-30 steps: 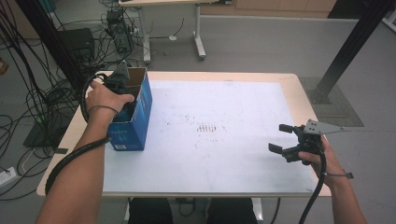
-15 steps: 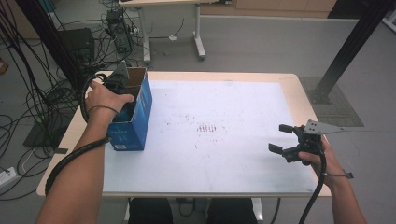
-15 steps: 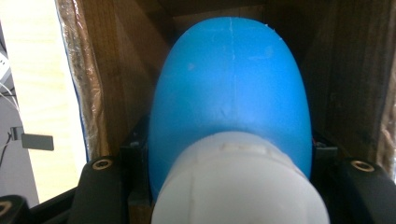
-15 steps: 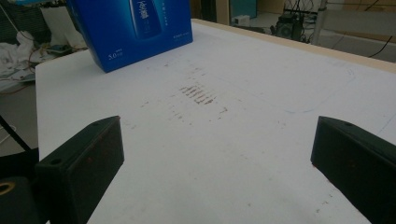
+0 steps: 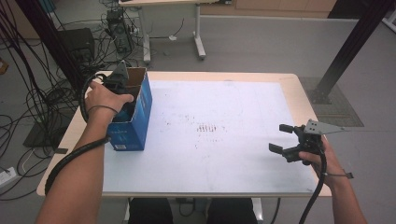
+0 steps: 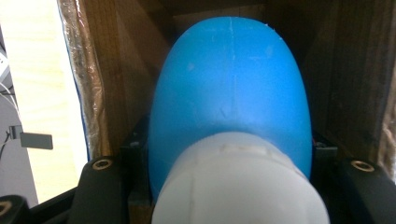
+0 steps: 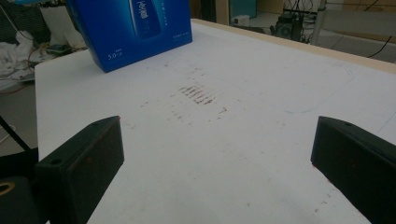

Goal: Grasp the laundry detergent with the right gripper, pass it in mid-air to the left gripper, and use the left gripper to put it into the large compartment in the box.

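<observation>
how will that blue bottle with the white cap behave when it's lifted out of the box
The blue bottle looks smooth and rounded, so it may slip or swivel between the left gripper jaws. It probably stays stiff, being moulded plastic. The open blue box stands tall and narrow, so it could tip or drag along if the bottle catches its wall.

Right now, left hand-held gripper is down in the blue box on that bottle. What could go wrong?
1. The blue bottle sits tight between the cardboard walls; pulling it up may drag the blue box along, since nothing holds the box down.
2. The box stands near the table edge and could tip off.
3. The right hand-held gripper hangs open far away, too distant to steady it.
</observation>
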Tool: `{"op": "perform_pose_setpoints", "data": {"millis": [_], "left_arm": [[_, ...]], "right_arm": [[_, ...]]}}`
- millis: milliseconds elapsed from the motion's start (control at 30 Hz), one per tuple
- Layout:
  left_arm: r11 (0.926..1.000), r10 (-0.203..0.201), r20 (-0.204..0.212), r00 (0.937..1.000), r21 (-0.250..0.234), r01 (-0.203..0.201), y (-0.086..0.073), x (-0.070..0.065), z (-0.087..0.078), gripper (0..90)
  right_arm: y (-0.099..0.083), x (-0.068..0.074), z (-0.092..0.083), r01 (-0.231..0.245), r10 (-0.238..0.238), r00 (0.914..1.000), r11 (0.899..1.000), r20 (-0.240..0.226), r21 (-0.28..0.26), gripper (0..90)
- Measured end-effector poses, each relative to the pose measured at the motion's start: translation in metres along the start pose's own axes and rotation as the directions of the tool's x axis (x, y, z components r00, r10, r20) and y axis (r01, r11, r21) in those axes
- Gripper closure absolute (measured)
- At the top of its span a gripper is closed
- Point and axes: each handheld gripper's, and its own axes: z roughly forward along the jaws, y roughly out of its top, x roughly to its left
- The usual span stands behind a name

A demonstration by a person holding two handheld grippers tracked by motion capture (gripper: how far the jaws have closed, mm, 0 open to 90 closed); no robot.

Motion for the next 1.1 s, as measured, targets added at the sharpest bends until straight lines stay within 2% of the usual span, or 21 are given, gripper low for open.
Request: {"op": "perform_pose_setpoints", "data": {"millis": [1100], "left_arm": [[0.9999,-0.013,0.006,0.9999,0.008,0.013,0.0009,0.002,0.0001,37.8]], "right_arm": [[-0.0015,-0.0003,0.0005,-0.004,0.004,1.0,1.0,0.0,0.0,2.4]]}}
